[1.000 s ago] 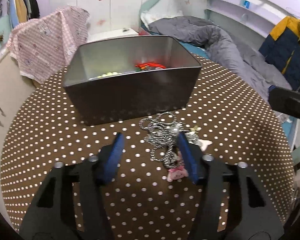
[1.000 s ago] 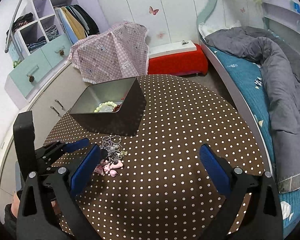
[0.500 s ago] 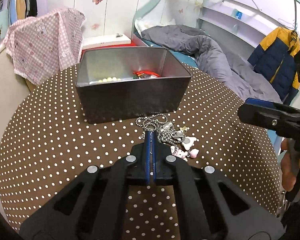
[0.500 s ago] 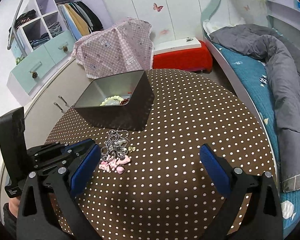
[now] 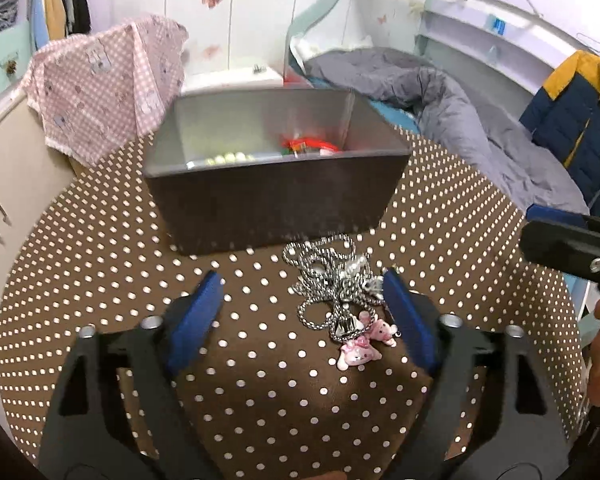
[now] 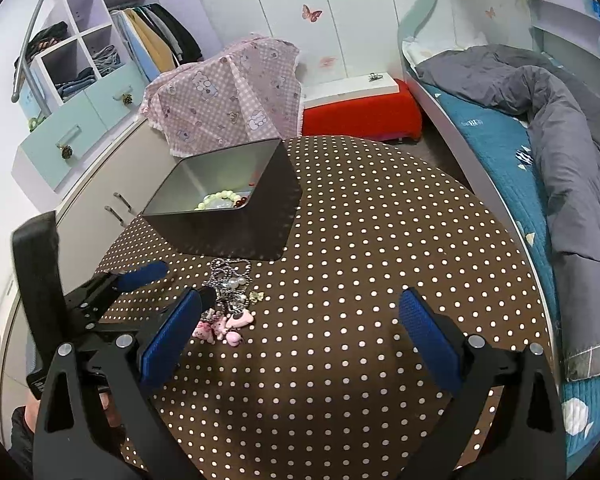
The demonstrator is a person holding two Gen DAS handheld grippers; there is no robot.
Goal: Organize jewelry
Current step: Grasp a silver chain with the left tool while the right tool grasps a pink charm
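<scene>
while one table (image 5: 100,264) bears one box (image 5: 268,208) holding a bead bracelet (image 6: 216,200), two grippers hover: the left (image 5: 300,304), jaws opening around one chain tangle (image 5: 332,280) with pink charms (image 5: 360,344) just before the box, gripping nothing, the right (image 6: 300,332) wide and empty.
</scene>
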